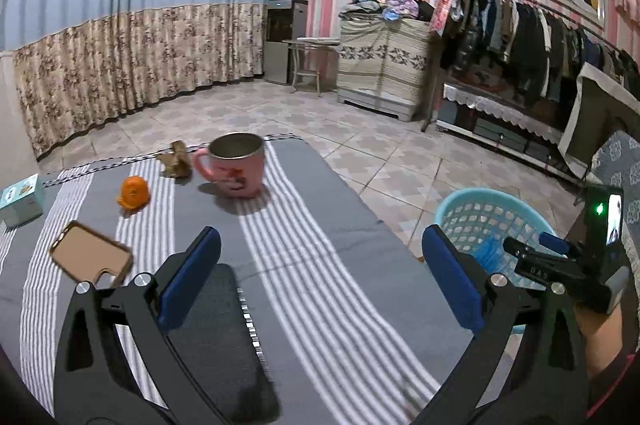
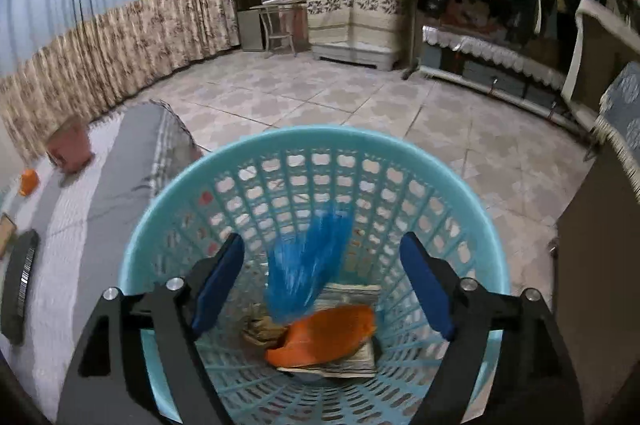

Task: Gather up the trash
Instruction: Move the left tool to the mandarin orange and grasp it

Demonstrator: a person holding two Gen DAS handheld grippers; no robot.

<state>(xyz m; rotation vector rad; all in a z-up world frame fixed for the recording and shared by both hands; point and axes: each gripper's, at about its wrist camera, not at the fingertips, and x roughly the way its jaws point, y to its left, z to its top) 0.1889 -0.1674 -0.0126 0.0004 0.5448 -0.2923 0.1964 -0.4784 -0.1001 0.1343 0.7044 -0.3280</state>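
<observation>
Currently, the turquoise basket [image 2: 460,185] stands on the tiled floor beside the table [image 1: 320,225], which carries a grey cloth with white stripes. The basket is round, with lattice walls and a solid rim. Inside it, in the right wrist view, lie an orange peel piece [image 2: 328,333], a crumpled brown scrap [image 2: 260,331] and a folded paper wad [image 2: 352,295]. A blue plastic bag [image 2: 308,265], streaked by motion blur, sits between the fingers of the right gripper [image 2: 322,287], touching neither pad. The right fingers stand apart above the basket opening and grip nothing.

The left gripper [image 1: 320,281] is over the table, its fingers spread wide with only cloth between them; nothing is held.

Items on the table, left wrist view:
- Orange peel [image 1: 134,193], bright orange, curled, left of the mug.
- Brown crumpled paper [image 1: 176,163], just beside the mug handle near the far edge.
- Pink mug [image 1: 236,169], upright, steel interior, handle to the left.
- Tan phone case [image 1: 90,257], lying flat, near the left finger.
- Light blue box [image 1: 20,201], at the left edge.
- Dark flat object [image 1: 224,345], below the fingers; identity cannot be determined.
</observation>
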